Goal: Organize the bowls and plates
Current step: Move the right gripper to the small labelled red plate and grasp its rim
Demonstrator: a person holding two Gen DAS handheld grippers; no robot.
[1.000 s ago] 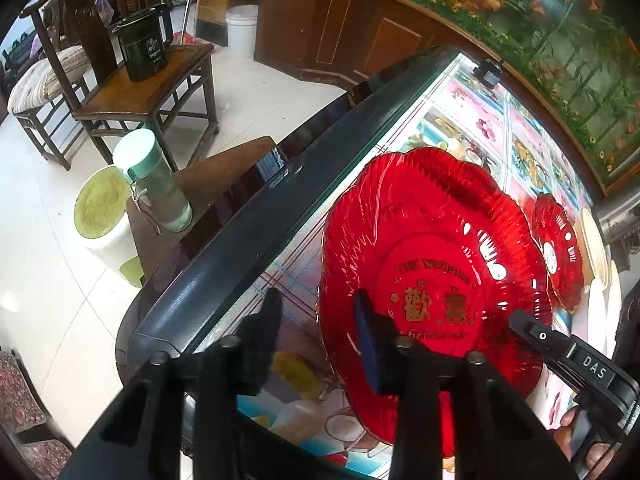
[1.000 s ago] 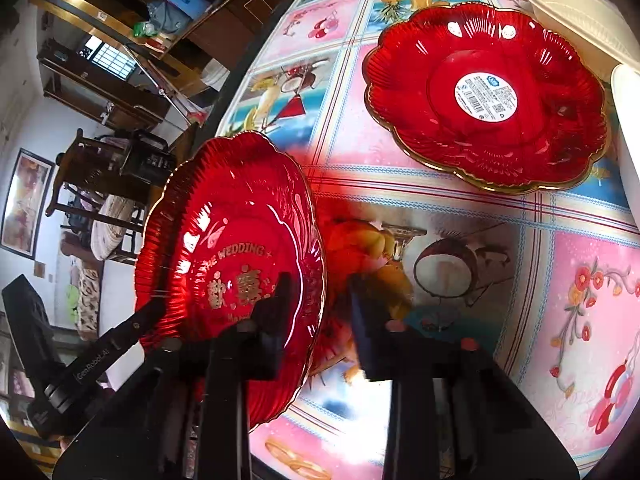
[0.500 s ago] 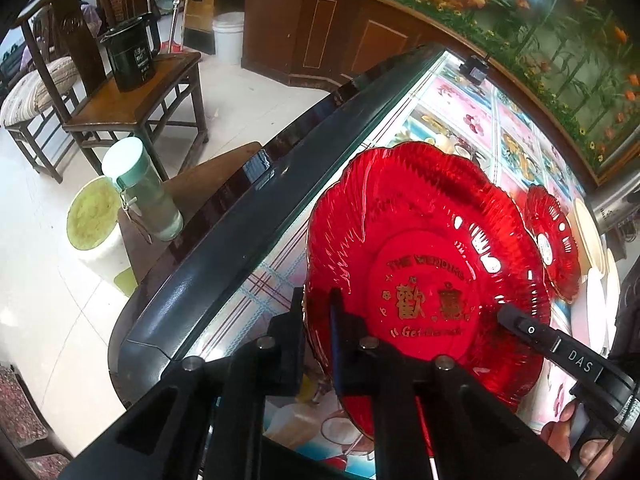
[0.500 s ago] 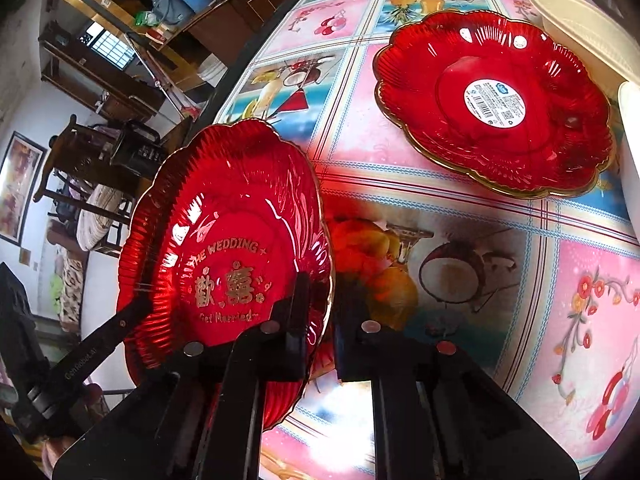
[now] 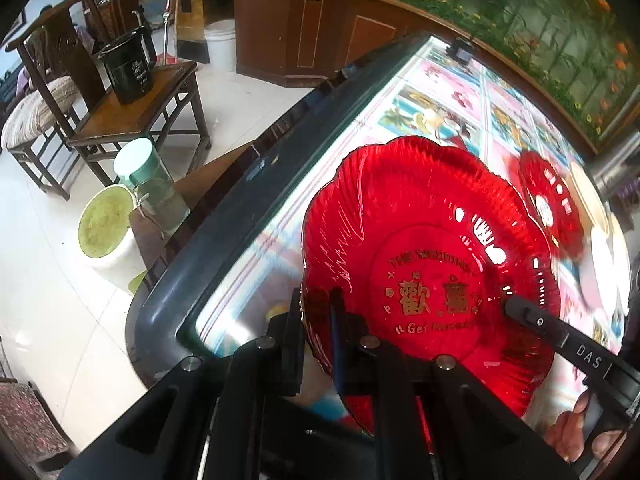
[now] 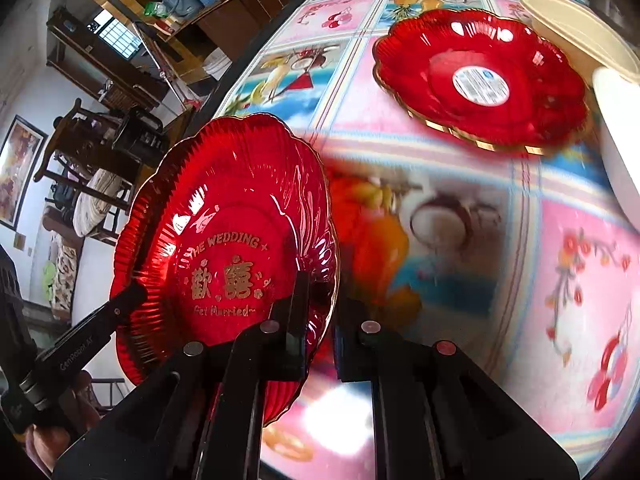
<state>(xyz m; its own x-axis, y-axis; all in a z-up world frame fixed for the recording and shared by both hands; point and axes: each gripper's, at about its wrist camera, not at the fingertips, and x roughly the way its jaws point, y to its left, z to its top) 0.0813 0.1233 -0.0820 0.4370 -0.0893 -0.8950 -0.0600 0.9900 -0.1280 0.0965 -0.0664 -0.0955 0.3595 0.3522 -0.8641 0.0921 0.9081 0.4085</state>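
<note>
Left gripper (image 5: 318, 320) and right gripper (image 6: 322, 308) pinching red wedding plate (image 5: 432, 272) at opposite scalloped rims; thin, glossy, probably slippery.

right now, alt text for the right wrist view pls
The right gripper is shut on the rim of a red wedding plate, with the left gripper at its opposite rim. Behind, a second red plate lies on the picture-patterned table.

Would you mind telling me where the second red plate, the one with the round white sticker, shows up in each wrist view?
Left wrist view: the stickered red plate lies at the right edge, blurred, beyond the held plate.
Right wrist view: it lies at the upper right on the table.
Shared landmark: the red wedding plate with gold lettering, gripped at opposite rims by the left gripper and the right gripper.
</note>
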